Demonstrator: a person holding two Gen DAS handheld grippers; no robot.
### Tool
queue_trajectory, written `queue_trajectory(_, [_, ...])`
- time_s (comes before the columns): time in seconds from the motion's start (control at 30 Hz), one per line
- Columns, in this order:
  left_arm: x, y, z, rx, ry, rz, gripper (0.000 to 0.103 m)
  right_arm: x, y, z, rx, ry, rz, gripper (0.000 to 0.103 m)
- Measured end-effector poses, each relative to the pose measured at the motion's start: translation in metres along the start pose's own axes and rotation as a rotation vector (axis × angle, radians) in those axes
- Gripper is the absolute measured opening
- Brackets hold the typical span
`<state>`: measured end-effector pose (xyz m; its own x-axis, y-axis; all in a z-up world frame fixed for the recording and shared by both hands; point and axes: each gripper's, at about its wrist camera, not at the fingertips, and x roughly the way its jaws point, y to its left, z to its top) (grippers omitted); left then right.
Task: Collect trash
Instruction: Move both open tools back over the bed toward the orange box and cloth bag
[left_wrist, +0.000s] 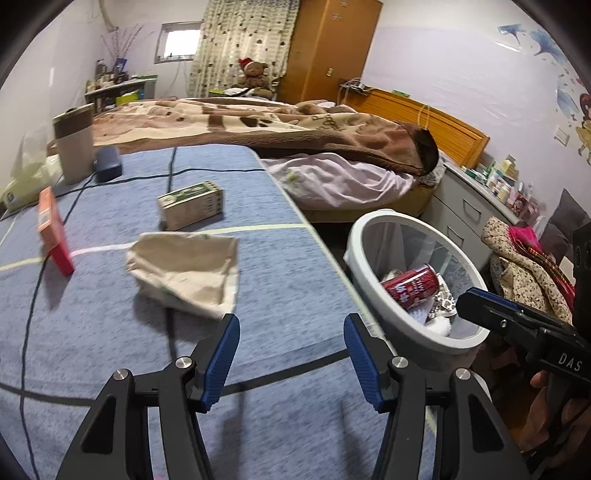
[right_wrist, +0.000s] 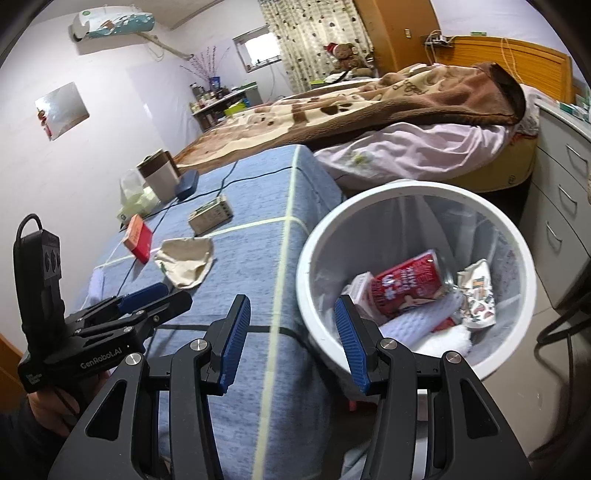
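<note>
A crumpled beige wrapper (left_wrist: 184, 271) lies on the blue-covered table (left_wrist: 277, 295), just ahead of my open, empty left gripper (left_wrist: 291, 326). Behind it lie a green-and-white carton (left_wrist: 192, 205) and an orange-red box (left_wrist: 53, 230). A white trash bin (left_wrist: 373, 236) stands right of the table, holding a red can (left_wrist: 410, 286) and paper scraps. My right gripper (right_wrist: 291, 306) is open and empty, over the table edge beside the bin (right_wrist: 310, 240). The right wrist view also shows the wrapper (right_wrist: 186, 264), carton (right_wrist: 210, 216), red box (right_wrist: 138, 238) and can (right_wrist: 404, 282).
A beige cup (left_wrist: 74, 146), a dark blue case (left_wrist: 108, 162) and a tissue pack (left_wrist: 26, 184) stand at the table's far left. Black cables (left_wrist: 29, 314) cross the table. A bed (left_wrist: 295, 129) lies behind, grey drawers (right_wrist: 565, 206) to the right of the bin.
</note>
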<state>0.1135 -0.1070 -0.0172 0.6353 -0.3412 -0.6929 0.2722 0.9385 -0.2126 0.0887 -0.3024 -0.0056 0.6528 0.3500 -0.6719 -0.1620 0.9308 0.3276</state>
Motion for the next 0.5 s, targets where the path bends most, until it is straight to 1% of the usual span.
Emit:
queue_trajectory(0.33, [-0.022,0.039,-0.011,-0.068,-0.008,0.075,0.059,0.015,0.026,0.002,-0.055,0.030,0.054,0.049])
queue_trajectory(0.5, [-0.030,0.054,-0.013,-0.096,-0.017,0.101,0.059,0.022,0.040,0.005,-0.092,0.041,0.080,0.049])
